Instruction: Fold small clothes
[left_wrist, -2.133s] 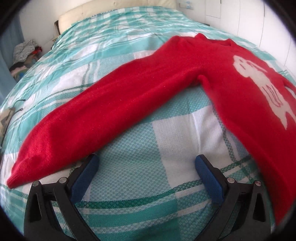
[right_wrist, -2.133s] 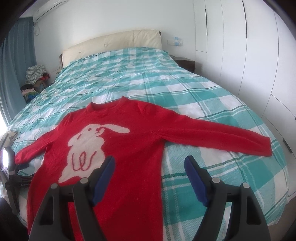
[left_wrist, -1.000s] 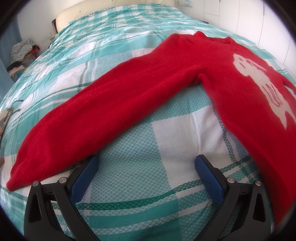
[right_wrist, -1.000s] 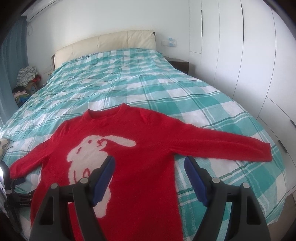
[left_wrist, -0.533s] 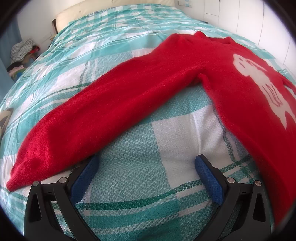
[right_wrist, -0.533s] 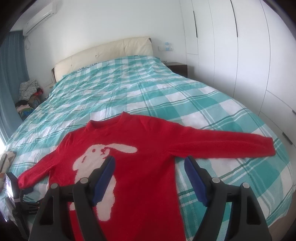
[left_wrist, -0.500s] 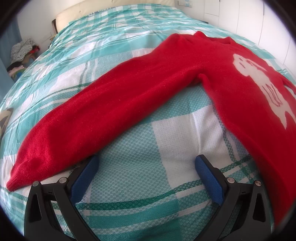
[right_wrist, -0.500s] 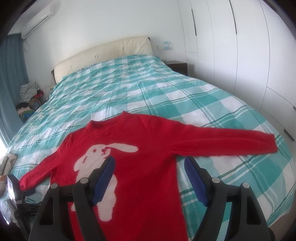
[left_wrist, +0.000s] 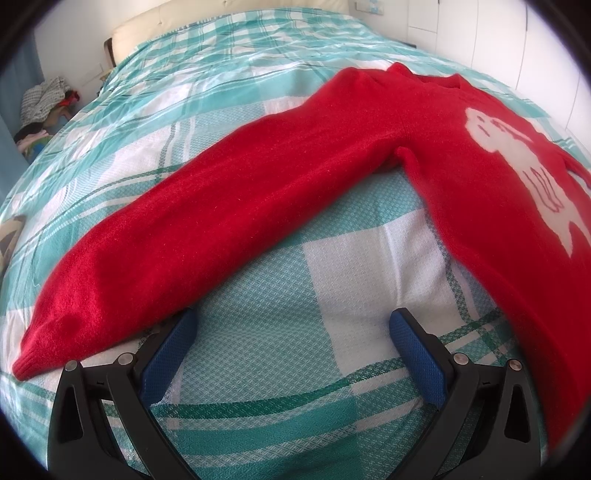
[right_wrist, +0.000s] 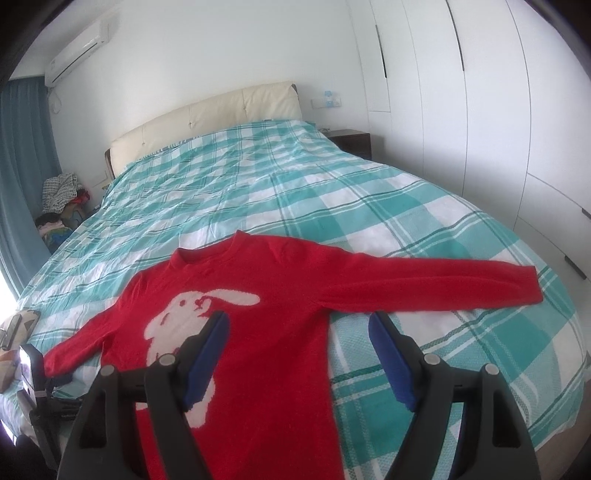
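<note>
Both claws gape empty: left gripper (left_wrist: 291, 328) beside the sweater (right_wrist: 266, 332) cuff, right gripper (right_wrist: 299, 328) over its body. I'd pinch each cuff squarely, then fold inward.

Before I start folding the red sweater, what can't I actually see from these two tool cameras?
- Sweater hem: cut off by the bottom edge in the right wrist view, partly behind the right tool.
- Sweater's far sleeve: outside the left wrist view, beyond its right edge.
- Left tool as seen from the right wrist view: only a dark corner shows at the left edge.
- Pile beside the bed: too small to identify.
</note>
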